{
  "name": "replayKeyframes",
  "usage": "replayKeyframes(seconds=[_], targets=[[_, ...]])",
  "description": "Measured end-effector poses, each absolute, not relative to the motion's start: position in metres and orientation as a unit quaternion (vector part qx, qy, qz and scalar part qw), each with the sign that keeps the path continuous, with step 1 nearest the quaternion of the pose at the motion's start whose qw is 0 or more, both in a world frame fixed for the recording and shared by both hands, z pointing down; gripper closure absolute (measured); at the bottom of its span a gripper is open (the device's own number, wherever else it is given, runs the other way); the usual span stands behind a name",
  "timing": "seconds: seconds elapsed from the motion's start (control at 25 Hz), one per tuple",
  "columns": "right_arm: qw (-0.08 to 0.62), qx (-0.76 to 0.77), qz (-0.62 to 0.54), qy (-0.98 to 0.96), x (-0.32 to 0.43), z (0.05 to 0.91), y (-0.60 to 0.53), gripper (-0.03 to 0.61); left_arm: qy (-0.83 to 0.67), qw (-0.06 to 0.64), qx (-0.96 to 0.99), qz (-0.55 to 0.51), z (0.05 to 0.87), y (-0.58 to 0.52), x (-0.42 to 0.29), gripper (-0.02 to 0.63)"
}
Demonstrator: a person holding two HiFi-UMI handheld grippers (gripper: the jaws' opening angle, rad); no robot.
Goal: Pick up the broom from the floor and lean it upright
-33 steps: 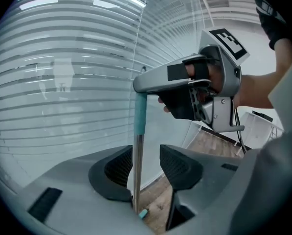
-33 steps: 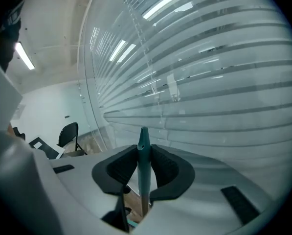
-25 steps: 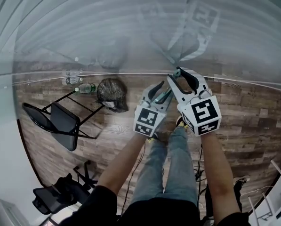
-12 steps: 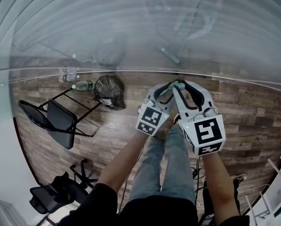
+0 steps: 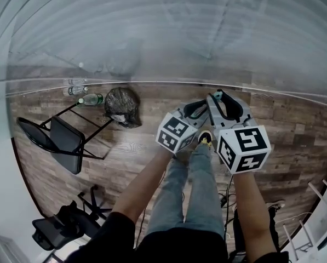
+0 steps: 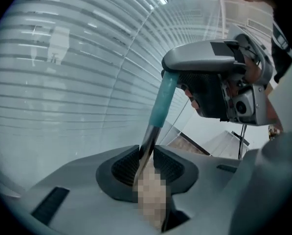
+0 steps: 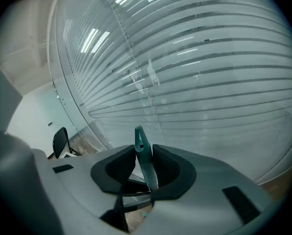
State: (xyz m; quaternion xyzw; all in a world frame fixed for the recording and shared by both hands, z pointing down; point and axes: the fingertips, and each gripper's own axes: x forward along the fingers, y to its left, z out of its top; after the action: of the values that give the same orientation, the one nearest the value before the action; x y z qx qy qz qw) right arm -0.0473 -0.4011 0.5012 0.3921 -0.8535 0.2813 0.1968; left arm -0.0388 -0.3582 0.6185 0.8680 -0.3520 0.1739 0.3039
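Now my left gripper [image 5: 202,107] just clamped tighter on broom [image 6: 161,104]; right gripper [image 5: 219,96] eased slightly, pinching tip [image 7: 141,143] at twelve. Lean next.

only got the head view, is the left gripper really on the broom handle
Observer: Yes. In the left gripper view the left gripper has its pads against the broom handle, on the bare metal part. Its jaws have just been closing.
Operator: and the right one
Observer: The right gripper has the handle's teal tip between its pads, seemingly touching, though its jaws have just been opening a little.
Operator: which sits further up the handle
Observer: The right, on the teal end beyond the left.
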Motion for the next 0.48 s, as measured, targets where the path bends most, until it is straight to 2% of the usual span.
replayKeyframes(seconds=[0.2, 0.36, 0.48], targets=[[0.193, 0.381, 0.275, -0.861, -0.058, 0.52, -0.418, 0.459, -0.341, 0.35, 0.857, 0.163, 0.636, -0.371, -0.037, 0.514], [0.155, 0.383, 0.28, -0.867, -0.054, 0.516, -0.427, 0.405, -0.362, 0.361, 0.845, 0.155, 0.644, -0.391, -0.05, 0.515], [0.144, 0.382, 0.278, -0.87, -0.048, 0.517, -0.431, 0.403, -0.354, 0.345, 0.853, 0.169, 0.646, -0.401, -0.049, 0.514]])
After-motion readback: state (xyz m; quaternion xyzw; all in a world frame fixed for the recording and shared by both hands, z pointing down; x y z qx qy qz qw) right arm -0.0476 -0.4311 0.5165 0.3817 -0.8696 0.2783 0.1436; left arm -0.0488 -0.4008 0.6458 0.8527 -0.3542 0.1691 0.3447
